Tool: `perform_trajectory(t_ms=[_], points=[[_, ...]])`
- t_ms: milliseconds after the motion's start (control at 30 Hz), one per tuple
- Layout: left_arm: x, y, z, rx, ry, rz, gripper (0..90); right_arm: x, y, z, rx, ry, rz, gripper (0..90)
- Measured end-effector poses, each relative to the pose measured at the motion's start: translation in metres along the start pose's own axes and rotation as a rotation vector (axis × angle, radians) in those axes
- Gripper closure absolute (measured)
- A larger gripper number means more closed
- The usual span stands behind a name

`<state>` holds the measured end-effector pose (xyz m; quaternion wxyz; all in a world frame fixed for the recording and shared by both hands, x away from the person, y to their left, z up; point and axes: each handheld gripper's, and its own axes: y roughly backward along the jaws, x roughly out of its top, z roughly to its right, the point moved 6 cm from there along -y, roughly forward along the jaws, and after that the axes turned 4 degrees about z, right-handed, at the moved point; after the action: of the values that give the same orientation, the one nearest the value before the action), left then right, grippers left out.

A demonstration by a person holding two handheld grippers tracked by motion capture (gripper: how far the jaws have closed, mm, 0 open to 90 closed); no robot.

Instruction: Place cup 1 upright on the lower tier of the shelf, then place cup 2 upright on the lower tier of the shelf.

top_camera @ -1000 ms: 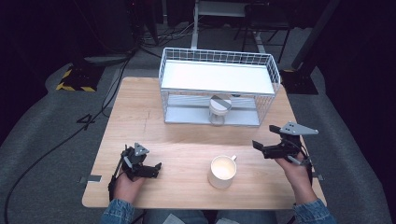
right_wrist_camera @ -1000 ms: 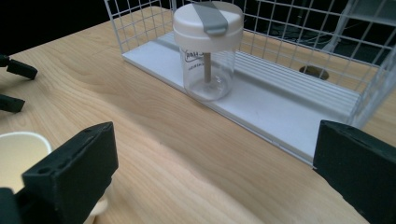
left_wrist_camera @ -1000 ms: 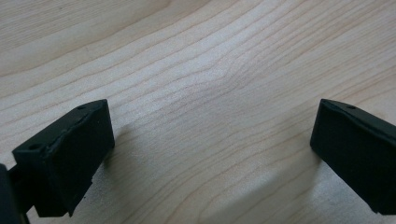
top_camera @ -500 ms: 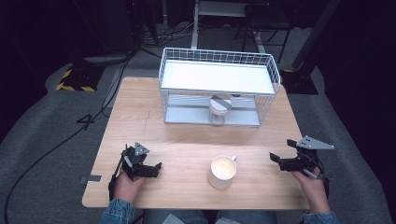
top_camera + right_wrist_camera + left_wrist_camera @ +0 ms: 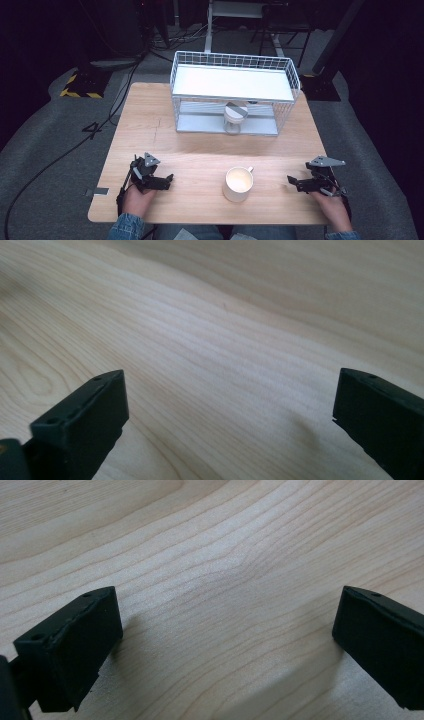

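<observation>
A white mug (image 5: 238, 184) stands on the wooden table (image 5: 200, 145) near its front edge, between my two grippers. My left gripper (image 5: 168, 180) rests on the table at the front left, open, jaws wide apart over bare wood (image 5: 225, 605). My right gripper (image 5: 292, 182) lies on the table at the front right, a little right of the mug, open as well, with only wood grain (image 5: 225, 365) between its jaws. A second white cup (image 5: 235, 117) sits under the shelf of a white wire rack (image 5: 232, 92) at the back.
The wire rack takes up the back middle of the table, with a flat white top shelf. Dark floor with cables and a yellow-black striped block (image 5: 80, 85) surrounds the table. Bare wood lies between the rack and the mug.
My right gripper has come down and back from a raised spot right of the mug to rest low at the table's front right. The left gripper and mug have stayed put.
</observation>
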<state>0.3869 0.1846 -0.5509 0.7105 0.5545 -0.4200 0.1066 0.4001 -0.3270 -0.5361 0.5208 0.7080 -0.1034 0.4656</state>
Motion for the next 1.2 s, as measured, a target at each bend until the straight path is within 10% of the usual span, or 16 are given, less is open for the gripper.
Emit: perform_trajectory(t_ms=[967,1200], points=[[0.0,0.001,0.002,0.021,0.01,-0.002,0.8,-0.008,-0.009,0.006,-0.023,0.018,-0.016,0.0],[0.009,0.012,0.006,0.001,0.026,0.068,2.2,-0.008,-0.009,0.006,-0.025,0.018,-0.016,0.0]])
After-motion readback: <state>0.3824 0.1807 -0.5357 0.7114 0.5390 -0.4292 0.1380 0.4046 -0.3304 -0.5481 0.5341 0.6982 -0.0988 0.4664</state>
